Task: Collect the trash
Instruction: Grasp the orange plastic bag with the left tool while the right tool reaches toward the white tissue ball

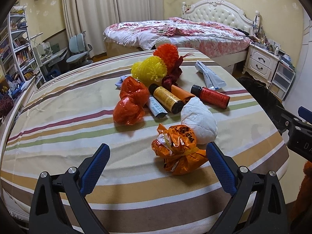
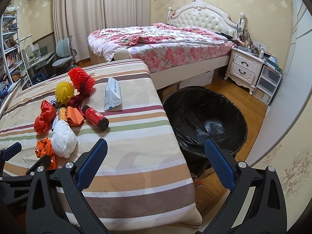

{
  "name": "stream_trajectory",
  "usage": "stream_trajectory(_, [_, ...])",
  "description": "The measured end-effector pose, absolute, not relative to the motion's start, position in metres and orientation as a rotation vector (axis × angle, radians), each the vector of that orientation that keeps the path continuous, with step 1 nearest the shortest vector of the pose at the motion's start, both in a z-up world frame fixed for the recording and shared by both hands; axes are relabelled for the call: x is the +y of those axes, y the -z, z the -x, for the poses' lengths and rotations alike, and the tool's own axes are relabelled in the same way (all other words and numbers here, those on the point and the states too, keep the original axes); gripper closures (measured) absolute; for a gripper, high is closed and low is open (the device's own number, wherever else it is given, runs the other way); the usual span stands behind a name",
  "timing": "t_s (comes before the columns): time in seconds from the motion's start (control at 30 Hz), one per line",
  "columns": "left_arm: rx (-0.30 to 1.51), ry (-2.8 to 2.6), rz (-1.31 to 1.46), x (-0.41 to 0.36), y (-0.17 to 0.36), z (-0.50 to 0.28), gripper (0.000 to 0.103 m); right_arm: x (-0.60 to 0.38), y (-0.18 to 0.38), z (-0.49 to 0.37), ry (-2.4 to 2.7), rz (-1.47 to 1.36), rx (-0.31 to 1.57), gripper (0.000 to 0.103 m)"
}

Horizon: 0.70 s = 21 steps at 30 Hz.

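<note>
Trash lies on a striped table (image 1: pixel 58 128). Nearest is a crumpled orange wrapper (image 1: pixel 179 150), with a white tissue wad (image 1: pixel 198 120) behind it and a red plastic bag (image 1: pixel 130 105) to the left. A yellow-label bottle (image 1: pixel 167 97), a red bottle (image 1: pixel 210 96), yellow (image 1: pixel 149 71) and orange (image 1: pixel 165 53) mesh balls and a silver pouch (image 1: pixel 210 76) lie farther back. My left gripper (image 1: pixel 158 152) is open and empty, the orange wrapper just inside its right finger. My right gripper (image 2: pixel 156 148) is open and empty over the table's right edge, beside a black-lined bin (image 2: pixel 204 119).
A bed with a floral cover (image 2: pixel 165 42) stands behind the table, with a white nightstand (image 2: pixel 243 68) and plastic drawers (image 2: pixel 269 83) to its right. A desk, chair (image 2: pixel 62 56) and bookshelf (image 2: pixel 9 54) are at the far left. The table (image 2: pixel 136 156) also shows in the right wrist view.
</note>
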State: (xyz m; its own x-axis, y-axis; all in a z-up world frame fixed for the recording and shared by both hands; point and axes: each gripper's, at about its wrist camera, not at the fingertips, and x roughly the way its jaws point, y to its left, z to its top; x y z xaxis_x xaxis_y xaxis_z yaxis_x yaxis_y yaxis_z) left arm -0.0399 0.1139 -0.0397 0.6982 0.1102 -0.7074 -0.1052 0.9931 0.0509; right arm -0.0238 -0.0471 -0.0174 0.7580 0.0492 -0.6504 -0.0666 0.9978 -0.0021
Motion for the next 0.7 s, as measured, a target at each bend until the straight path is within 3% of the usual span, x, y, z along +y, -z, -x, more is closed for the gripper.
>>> stream_trajectory(0.7, [0.79, -0.169, 0.065, 0.15, 0.043, 0.045, 0.007, -0.026, 0.019, 0.027, -0.101, 0.061, 0.713, 0.006])
